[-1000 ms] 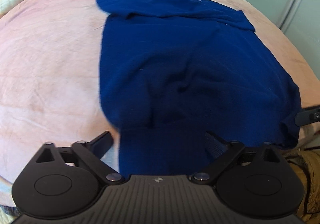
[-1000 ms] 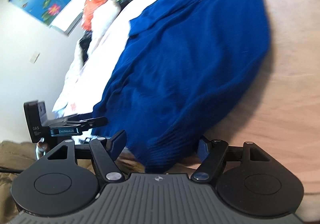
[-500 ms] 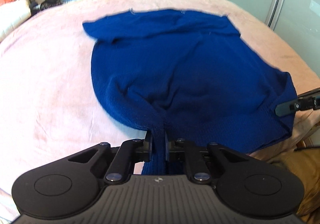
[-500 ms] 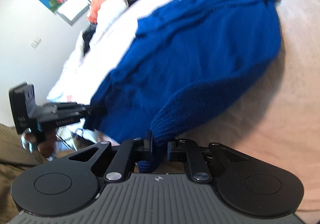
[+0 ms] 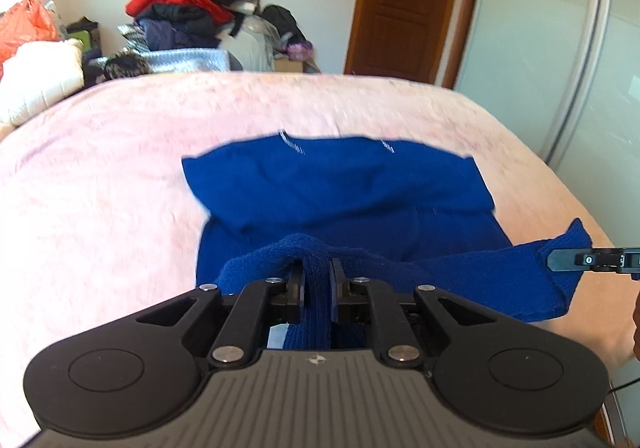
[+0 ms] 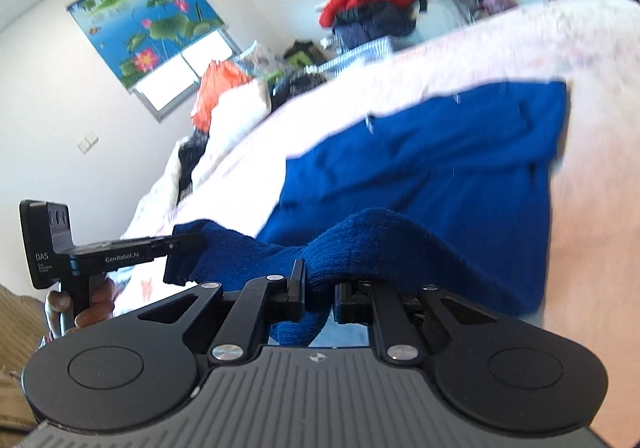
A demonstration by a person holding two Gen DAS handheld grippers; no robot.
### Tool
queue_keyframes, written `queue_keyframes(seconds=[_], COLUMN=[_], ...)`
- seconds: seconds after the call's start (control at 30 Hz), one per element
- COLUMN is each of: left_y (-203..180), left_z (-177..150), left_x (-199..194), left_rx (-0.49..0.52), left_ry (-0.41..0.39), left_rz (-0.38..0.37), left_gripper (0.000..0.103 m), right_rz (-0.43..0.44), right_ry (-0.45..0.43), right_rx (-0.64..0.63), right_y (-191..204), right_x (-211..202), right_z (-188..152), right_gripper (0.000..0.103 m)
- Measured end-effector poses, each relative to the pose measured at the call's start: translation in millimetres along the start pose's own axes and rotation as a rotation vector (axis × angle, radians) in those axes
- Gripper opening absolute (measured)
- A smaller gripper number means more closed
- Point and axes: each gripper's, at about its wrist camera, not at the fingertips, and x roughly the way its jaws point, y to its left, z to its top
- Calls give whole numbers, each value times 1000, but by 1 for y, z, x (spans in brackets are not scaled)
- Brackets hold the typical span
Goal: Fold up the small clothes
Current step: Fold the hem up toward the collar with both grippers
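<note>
A dark blue knitted sweater (image 5: 360, 183) lies on the pink blanket of the bed (image 5: 100, 183), nearer the bed's right side than its left, with its far part spread flat and its near hem lifted off the blanket. The left gripper (image 5: 317, 280) has its fingers drawn narrow around a bunched fold of the hem, the knit rising in a hump just ahead of the fingertips. The right gripper (image 6: 319, 288) is likewise pinched tight on another stretch of the same hem, fabric spilling down between its jaws. In the left wrist view the right gripper's tip appears at the right edge, clamping a raised corner of the sweater. In the right wrist view the left gripper shows at the left, gripped by a hand (image 6: 86, 308). Beyond the far edge of the bed stands a pile of clothes (image 5: 188, 19), beside a brown wooden door (image 5: 404, 3).
</note>
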Motion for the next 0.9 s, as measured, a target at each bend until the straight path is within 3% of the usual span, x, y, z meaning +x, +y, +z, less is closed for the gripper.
queue_keyframes(seconds=[0.3, 0.9], left_y=[-10, -12], left_z=[37, 107], left_x=[24, 99], left_rx=[25, 83], left_ry=[-3, -17], left_rz=[54, 140], left_gripper=[11, 11], right_rz=[-17, -49], right_ry=[-95, -240], right_rx=[17, 129], right_y=[-25, -74], right_x=[20, 70], right_z=[42, 95], right_gripper=[16, 16])
